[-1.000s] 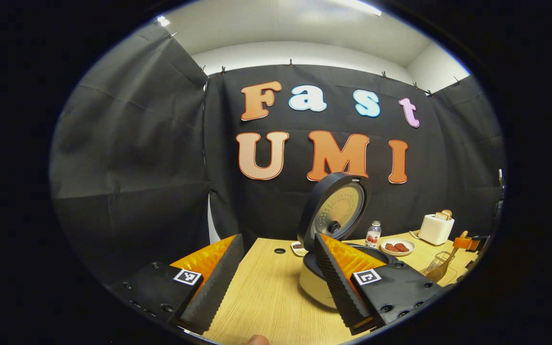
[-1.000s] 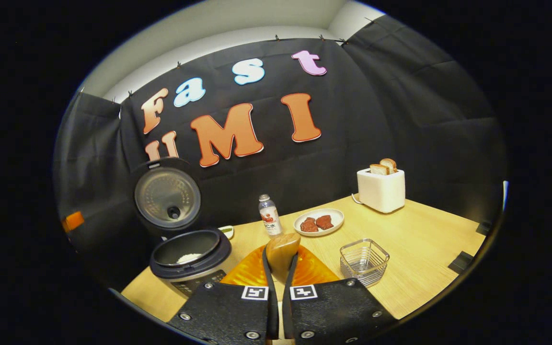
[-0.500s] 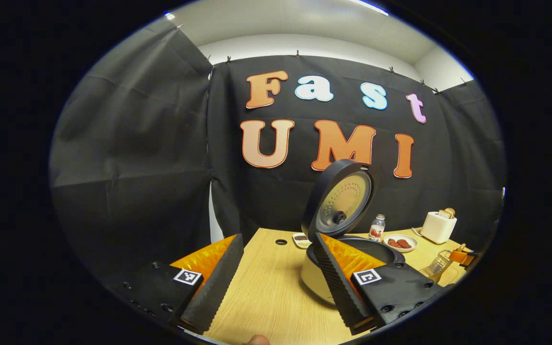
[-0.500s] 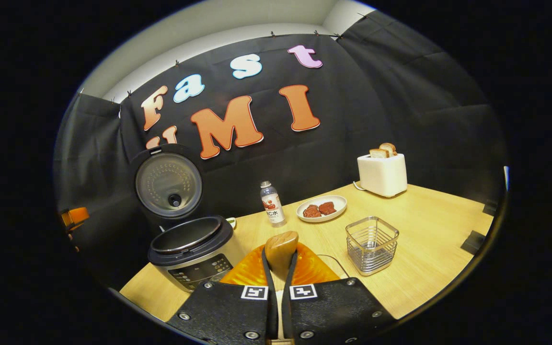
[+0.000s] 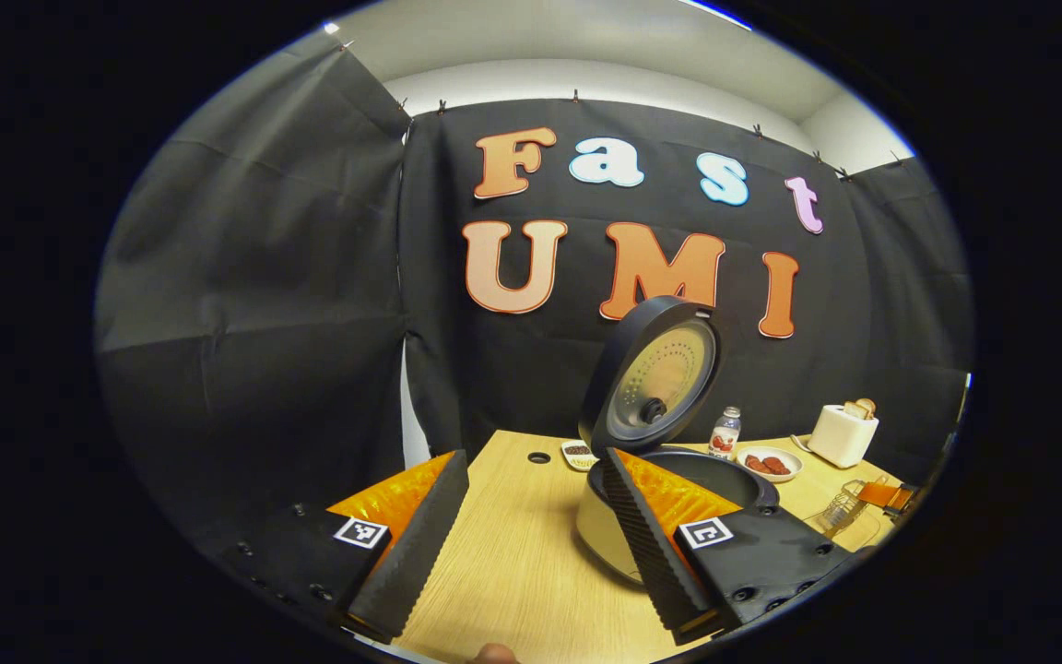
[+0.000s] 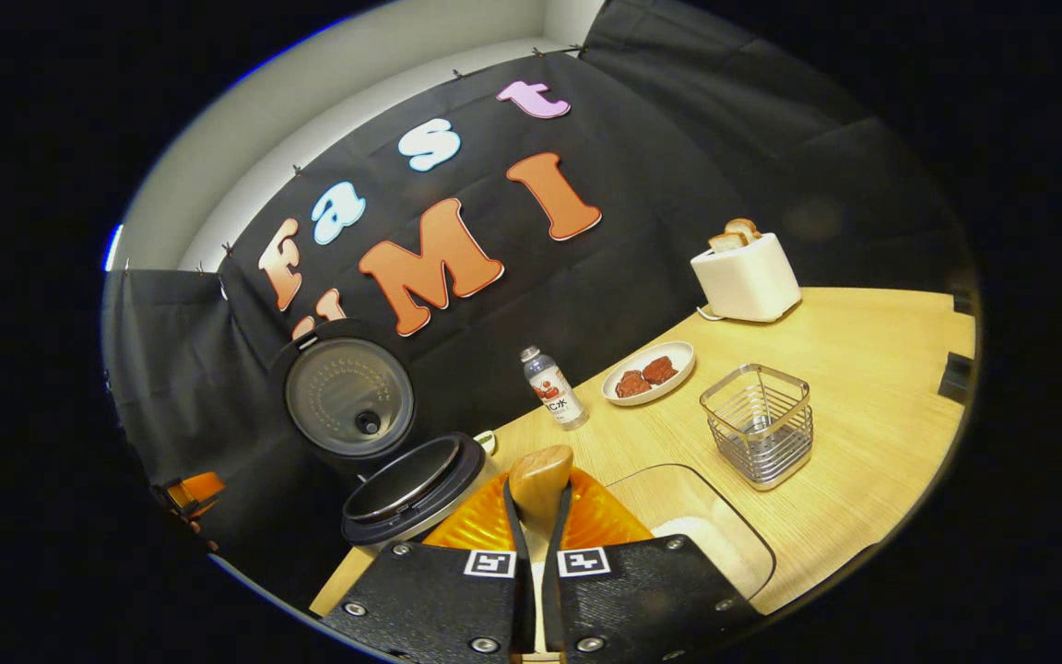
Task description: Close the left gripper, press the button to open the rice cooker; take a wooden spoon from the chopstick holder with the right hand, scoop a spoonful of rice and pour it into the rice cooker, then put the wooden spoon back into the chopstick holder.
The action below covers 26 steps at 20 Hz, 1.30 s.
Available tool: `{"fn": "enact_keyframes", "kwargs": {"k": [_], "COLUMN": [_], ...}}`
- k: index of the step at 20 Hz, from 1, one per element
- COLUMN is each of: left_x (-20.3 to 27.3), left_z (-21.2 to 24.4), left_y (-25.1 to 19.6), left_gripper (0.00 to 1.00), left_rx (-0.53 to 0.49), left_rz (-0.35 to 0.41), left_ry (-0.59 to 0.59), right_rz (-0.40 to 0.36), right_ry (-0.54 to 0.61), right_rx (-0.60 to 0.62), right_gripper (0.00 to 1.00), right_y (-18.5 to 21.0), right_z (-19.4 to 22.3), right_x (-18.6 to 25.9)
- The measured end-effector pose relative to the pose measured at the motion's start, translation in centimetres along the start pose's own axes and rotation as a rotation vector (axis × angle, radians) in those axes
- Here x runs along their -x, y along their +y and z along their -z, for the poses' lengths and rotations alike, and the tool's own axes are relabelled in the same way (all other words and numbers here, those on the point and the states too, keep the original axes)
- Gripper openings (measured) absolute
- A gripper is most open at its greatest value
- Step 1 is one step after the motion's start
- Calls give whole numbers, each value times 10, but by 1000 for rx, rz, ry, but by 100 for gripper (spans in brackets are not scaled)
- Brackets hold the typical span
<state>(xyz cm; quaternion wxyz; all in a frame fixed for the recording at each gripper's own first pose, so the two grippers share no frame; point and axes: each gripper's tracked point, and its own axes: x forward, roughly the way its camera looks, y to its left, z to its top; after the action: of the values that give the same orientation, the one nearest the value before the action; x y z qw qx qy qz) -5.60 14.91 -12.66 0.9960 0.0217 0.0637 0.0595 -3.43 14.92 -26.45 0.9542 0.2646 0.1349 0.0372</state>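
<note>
The rice cooker (image 5: 605, 530) stands open on the wooden table (image 5: 513, 563), its lid (image 5: 655, 378) upright. My left gripper (image 5: 531, 553) hovers open and empty just in front and to the left of the cooker. My right gripper (image 6: 537, 544) is shut on the wooden spoon (image 6: 540, 475), whose bowl sticks out past the fingertips. The spoon hangs above the near rim of a clear glass dish (image 6: 725, 516) with white rice in it. The open rice cooker (image 6: 411, 493) lies to the spoon's left. The wire chopstick holder (image 6: 757, 424) stands to its right.
A small bottle (image 6: 554, 387), a plate of red pieces (image 6: 648, 372) and a white toaster with bread (image 6: 748, 277) line the back of the table (image 6: 863, 369). A small dish (image 5: 577, 455) sits behind the cooker. The left gripper (image 6: 190, 489) shows at far left.
My right gripper has swung right and tilted with the spoon, away from over the cooker; the rice dish has come into view below it. The left gripper has barely shifted and stays open.
</note>
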Motion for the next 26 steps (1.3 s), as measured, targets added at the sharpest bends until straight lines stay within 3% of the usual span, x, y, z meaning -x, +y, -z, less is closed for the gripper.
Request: {"fn": "enact_keyframes", "kwargs": {"k": [15,26], "left_x": [2,2], "left_z": [-6,-7], "left_y": [-22,-29], "left_gripper": [98,98], "left_rx": [-32,-31], "left_rz": [0,9], "left_ry": [-1,-7], "right_rz": [71,105], "right_ry": [66,34], "right_rx": [-567,-658], "right_gripper": [2,2], "right_y": [-43,-50], "right_z": [-1,-39], "right_x": [-19,-5]}}
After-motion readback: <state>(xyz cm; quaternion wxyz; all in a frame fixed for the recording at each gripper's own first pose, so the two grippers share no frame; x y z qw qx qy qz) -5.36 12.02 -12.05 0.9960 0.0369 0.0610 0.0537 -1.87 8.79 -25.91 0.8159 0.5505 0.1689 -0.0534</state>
